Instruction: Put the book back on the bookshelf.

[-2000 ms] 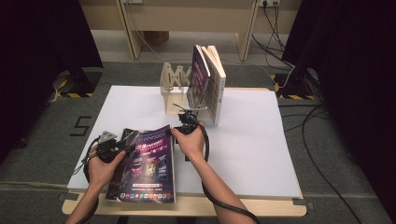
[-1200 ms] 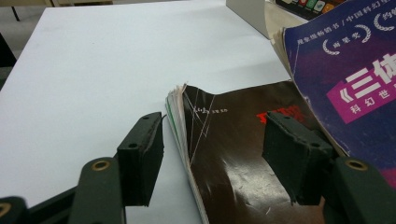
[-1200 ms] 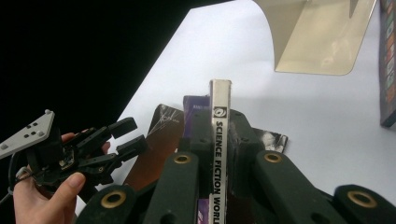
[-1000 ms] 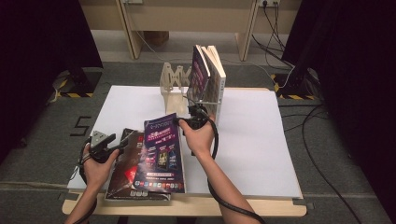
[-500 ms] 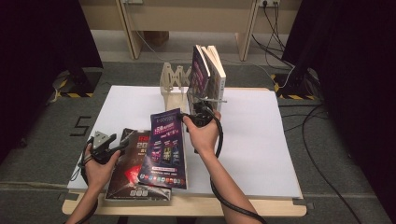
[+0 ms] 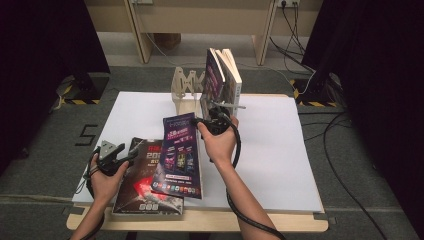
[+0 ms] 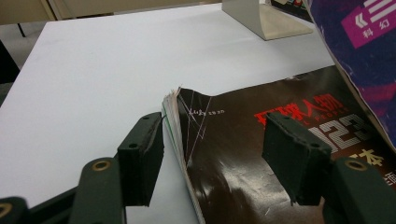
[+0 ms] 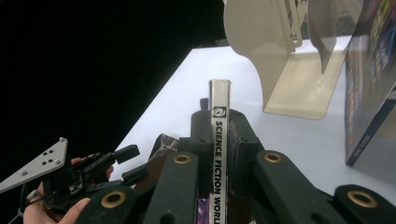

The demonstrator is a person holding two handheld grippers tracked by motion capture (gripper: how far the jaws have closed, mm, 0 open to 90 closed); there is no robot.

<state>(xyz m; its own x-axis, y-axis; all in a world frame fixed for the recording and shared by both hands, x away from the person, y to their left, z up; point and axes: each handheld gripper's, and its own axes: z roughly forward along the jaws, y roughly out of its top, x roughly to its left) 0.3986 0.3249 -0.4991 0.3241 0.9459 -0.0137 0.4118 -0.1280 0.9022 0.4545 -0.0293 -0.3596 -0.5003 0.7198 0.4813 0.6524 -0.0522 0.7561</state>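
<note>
Purple magazine point(image 6: 181, 156), frame centre, clamped at its spine by right gripper point(image 6: 209, 123); left gripper point(image 6: 116, 159), jaws apart, lower left. Advise keeping it upright, entering wooden rack point(image 6: 186, 87) beside standing books point(image 6: 223, 80).

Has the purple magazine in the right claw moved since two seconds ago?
Yes. The purple magazine, then flat on the dark magazine, is lifted and tilted up toward the wooden rack.
</note>
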